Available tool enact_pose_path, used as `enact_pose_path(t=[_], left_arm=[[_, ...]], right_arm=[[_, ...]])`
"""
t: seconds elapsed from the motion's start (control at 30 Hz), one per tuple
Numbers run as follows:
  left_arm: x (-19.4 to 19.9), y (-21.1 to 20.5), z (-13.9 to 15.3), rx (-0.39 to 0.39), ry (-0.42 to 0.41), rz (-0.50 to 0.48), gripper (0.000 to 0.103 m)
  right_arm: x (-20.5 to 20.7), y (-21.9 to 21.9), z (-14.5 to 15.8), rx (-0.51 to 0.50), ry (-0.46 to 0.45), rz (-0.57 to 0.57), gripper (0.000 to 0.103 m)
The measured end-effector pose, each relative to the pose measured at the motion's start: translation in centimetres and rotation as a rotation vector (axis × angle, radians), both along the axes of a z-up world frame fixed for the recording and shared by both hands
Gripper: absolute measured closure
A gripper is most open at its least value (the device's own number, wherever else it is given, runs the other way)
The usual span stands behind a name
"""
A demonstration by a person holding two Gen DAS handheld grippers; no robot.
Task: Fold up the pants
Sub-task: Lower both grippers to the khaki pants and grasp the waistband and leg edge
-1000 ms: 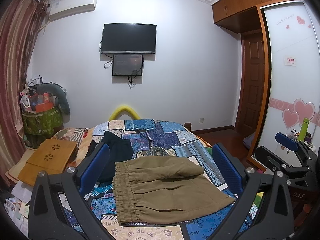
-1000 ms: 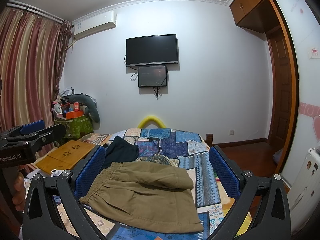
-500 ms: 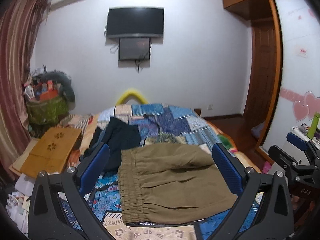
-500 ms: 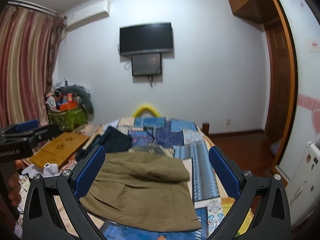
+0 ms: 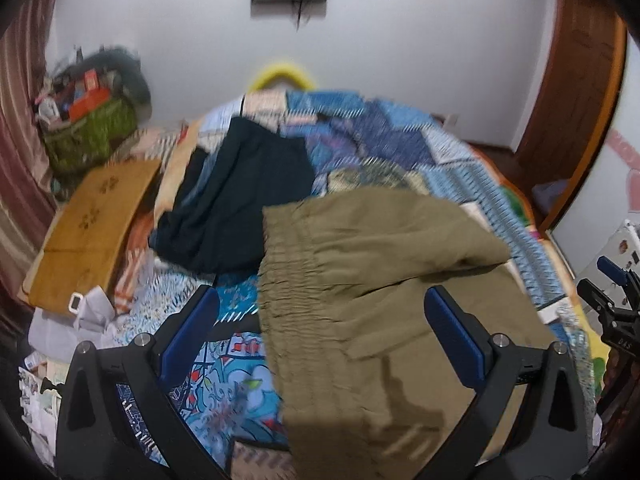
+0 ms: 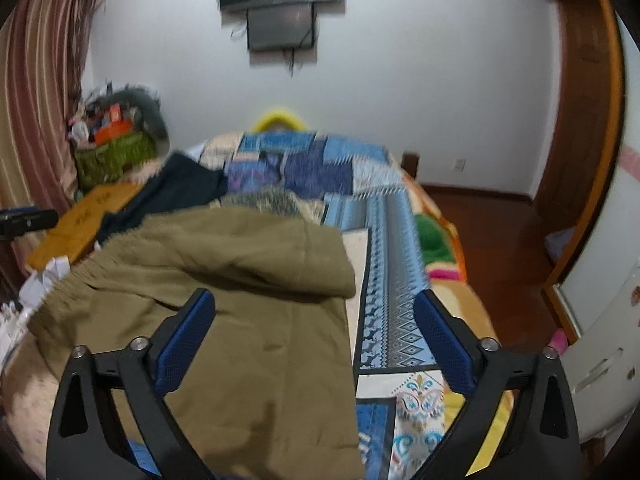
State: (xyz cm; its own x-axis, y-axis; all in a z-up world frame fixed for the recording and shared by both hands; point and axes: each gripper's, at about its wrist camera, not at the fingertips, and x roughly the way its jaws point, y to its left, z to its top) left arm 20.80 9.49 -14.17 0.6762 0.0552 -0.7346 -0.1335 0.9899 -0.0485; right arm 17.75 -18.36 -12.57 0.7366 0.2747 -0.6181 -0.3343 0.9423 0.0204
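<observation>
Now I hold both grippers — left gripper [image 5: 322, 336], right gripper [image 6: 314, 334] — above the olive-khaki elastic-waist pants [image 5: 380, 280], fingers spread, the right's jaws just narrowing slightly, nothing pinched.

Olive-khaki pants [image 5: 384, 280] on blue patchwork-patterned quilt [image 5: 400, 132], beside a black garment [image 5: 240, 200]; blue-padded tools.

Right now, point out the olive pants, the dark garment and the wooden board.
olive pants [image 5: 360, 280], left wrist view, on the gathered waistband area.
dark garment [image 5: 240, 200], left wrist view, on its middle.
wooden board [image 5: 92, 232], left wrist view, on its top face.
</observation>
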Motion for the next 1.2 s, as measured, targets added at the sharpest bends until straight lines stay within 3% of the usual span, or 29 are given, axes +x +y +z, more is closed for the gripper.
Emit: enact_pose_path(t=[0.3,0.5,0.63,0.77,0.8,1.0,1.2], left_arm=[[6.0,3.7,-6.3,0.032,0.240,0.003,0.005],[8.0,4.8,-9.5,-0.043,0.340,-0.023,0.012],[8.6,4.5,-10.5,-0.084,0.358,-0.049,0.012],[8.7,4.2,-10.9,-0.105,0.356,-0.080,0.022],[8.6,4.1,-10.8,-0.113,0.353,-0.087,0.025],[8.0,4.3,-10.2,-0.083,0.338,-0.095,0.035],[7.7,3.9,-9.6,-0.023,0.338,-0.110,0.037]], right_arm=[[7.7,0.4,-5.9,-0.070,0.279,0.114,0.041],[10.9,1.0,-9.2,-0.100,0.412,0.142,0.059],[11.4,1.8,-10.1,-0.123,0.406,0.163,0.061],[10.8,2.2,-10.6,-0.168,0.392,0.162,0.091],[10.9,1.9,-10.6,-0.155,0.392,0.165,0.095],[10.4,0.5,-9.3,-0.047,0.415,0.151,0.098],[7.3,-1.4,-6.6,0.018,0.382,0.168,0.098]])
